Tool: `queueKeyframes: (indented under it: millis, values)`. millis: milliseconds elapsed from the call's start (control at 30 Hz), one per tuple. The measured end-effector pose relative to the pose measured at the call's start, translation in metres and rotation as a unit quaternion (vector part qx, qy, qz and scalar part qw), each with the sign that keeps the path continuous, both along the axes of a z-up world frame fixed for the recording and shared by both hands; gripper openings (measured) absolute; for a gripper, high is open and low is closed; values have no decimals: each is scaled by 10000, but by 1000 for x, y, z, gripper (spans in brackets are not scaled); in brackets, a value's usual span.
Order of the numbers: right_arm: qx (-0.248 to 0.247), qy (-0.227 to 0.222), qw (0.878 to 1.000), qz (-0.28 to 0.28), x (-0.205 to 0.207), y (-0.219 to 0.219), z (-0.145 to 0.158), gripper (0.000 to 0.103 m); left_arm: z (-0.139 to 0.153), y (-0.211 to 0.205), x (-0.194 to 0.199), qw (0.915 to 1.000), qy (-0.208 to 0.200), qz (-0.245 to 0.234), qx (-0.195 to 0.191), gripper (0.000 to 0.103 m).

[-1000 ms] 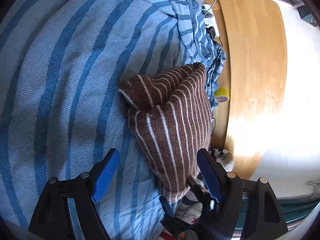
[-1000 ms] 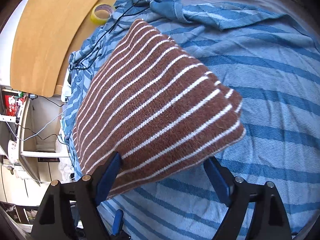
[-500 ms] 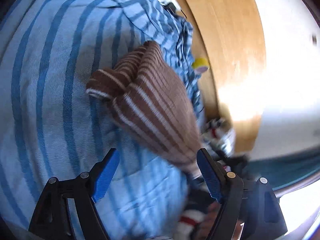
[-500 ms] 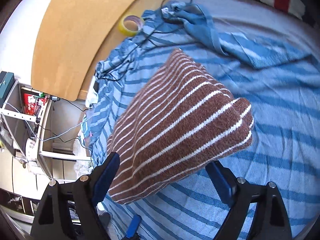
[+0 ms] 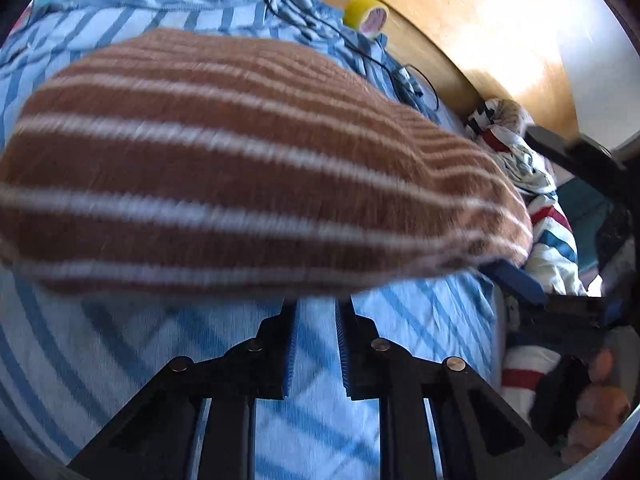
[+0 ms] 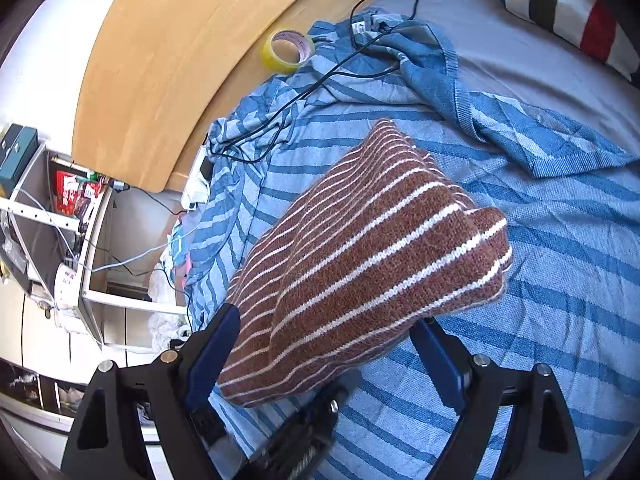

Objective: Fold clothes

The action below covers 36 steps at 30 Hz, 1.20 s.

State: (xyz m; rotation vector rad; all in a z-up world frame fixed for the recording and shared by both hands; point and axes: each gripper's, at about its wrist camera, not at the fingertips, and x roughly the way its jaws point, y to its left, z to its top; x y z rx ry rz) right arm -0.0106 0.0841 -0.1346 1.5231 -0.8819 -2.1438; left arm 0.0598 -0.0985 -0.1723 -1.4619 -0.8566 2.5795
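Left wrist view is blurred, and the folded brown sweater with white stripes [image 5: 256, 168] fills most of it, lying on the blue striped blanket [image 5: 120, 344] of the bed. Below it, the left hand-held gripper [image 5: 316, 312] is closing; its blue pads are almost together, with only a narrow gap, and their tips go under the near edge of the sweater, so I cannot tell if they pinch the knit. Further right, a yellow roll of tape [image 5: 366, 14] lies at the wooden headboard [image 5: 480, 32]. At the right edge a striped white, red and blue pillow [image 5: 548, 216] is seen, and beside it the other gripper.

Right wrist view shows, at the far left, a white shelf [image 6: 60, 220] with small boxes; their labels are too small to read. The tape roll [image 6: 286, 52] has red print inside, also not readable. A black cable [image 6: 320, 80] runs over the blanket [image 6: 560, 280]. The right hand-held gripper [image 6: 324, 344] is spread wide, closing slightly, with the sweater [image 6: 360, 264] between its fingers; the left blue pad [image 6: 216, 344] touches the knit and the right one stands just below its edge.
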Motion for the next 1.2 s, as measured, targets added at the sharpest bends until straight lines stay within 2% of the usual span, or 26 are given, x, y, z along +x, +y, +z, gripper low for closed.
queueKeyframes:
  millis: [67,133,167,200,267,300,467,533,600,733,833,967,1100,1200]
  values:
    - [213,301,9993,73,13,6,15,68,2,2,-11,9998,139,104,-106,10]
    - [453,698,9964,154,24,10,36,58,6,6,-21,9991,298,129,-260,8]
    - [601,914,9938,212,27,10,48,58,8,10,-25,9984,381,128,-391,7]
    - [879,994,9905,369,23,4,56,57,8,11,-27,9980,446,178,-417,6]
    - [1404,1053,9821,681,7,-11,64,42,4,8,-29,9975,522,339,-334,4]
    - [1659,1005,9774,839,-6,-22,61,39,3,8,-26,9973,525,389,-330,3]
    - [1870,911,9647,1616,-63,-77,40,38,2,10,-24,9959,691,359,-455,3]
    - [2002,650,9573,1984,-75,-97,21,36,1,4,-16,9957,769,373,-356,3]
    - [2163,280,9538,2065,-80,-104,-3,36,-2,3,-12,9961,746,279,-381,3]
    - [1923,36,9614,1969,-81,-97,-24,35,-17,4,0,9976,474,178,-468,3]
    - [1922,-11,9612,1977,-80,-97,-30,35,-23,-6,8,9978,365,404,-392,3]
    - [1945,407,9608,1933,-48,-84,-11,35,-26,-20,14,9971,254,647,-304,3]
    - [1920,758,9674,1466,14,-43,17,38,-7,-15,6,9965,310,541,-557,3]
    - [2048,579,9640,1593,55,-31,10,39,-1,-23,6,9961,416,755,-165,3]
